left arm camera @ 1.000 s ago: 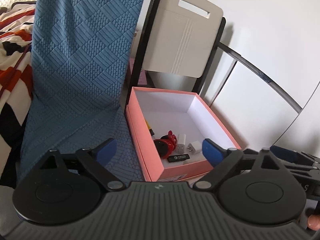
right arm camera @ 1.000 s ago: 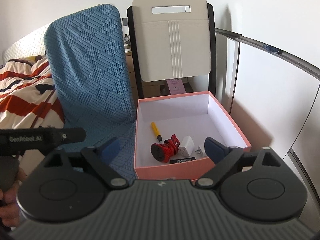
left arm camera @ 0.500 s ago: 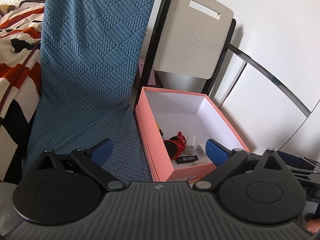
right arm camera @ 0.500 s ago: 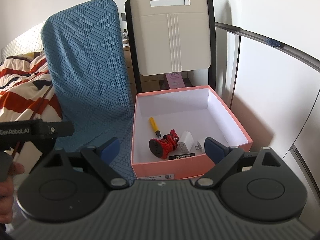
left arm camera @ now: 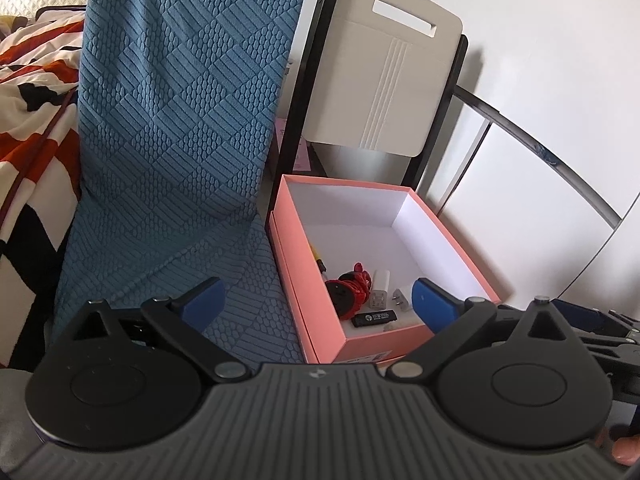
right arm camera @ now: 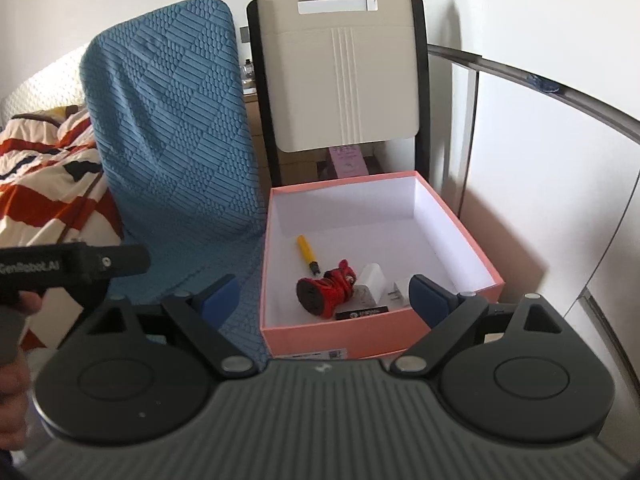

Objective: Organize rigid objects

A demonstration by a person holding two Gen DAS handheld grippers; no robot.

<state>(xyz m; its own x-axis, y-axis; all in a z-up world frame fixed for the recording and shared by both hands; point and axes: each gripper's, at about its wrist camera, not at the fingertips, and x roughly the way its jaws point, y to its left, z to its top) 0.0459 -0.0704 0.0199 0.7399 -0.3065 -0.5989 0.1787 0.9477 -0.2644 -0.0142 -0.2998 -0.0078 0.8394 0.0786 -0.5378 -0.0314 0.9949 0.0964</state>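
A pink box [left arm camera: 304, 240] [right arm camera: 360, 338] with a white inside stands open on the floor. In it lie a yellow pen [right arm camera: 306, 253], a red toy [right arm camera: 326, 290] [left arm camera: 348, 292], white plug adapters [right arm camera: 374, 282] [left arm camera: 380, 288] and a black stick [right arm camera: 362, 313] [left arm camera: 374, 317]. My left gripper [left arm camera: 316, 298] is open and empty, held back from the box's near left corner. My right gripper [right arm camera: 326, 298] is open and empty, above the box's near edge. The left gripper's body also shows in the right wrist view [right arm camera: 72, 266].
A blue textured cushion [left arm camera: 176, 140] [right arm camera: 176, 128] leans left of the box. A cream folding chair [left arm camera: 384, 84] [right arm camera: 340, 68] stands behind it. A white cabinet with a dark rail [right arm camera: 540, 80] is on the right. A striped blanket [left arm camera: 28, 92] lies far left.
Both grippers have drawn back and risen a little from the box, so it sits lower and farther in view. Both stay open; the box's contents have not moved.
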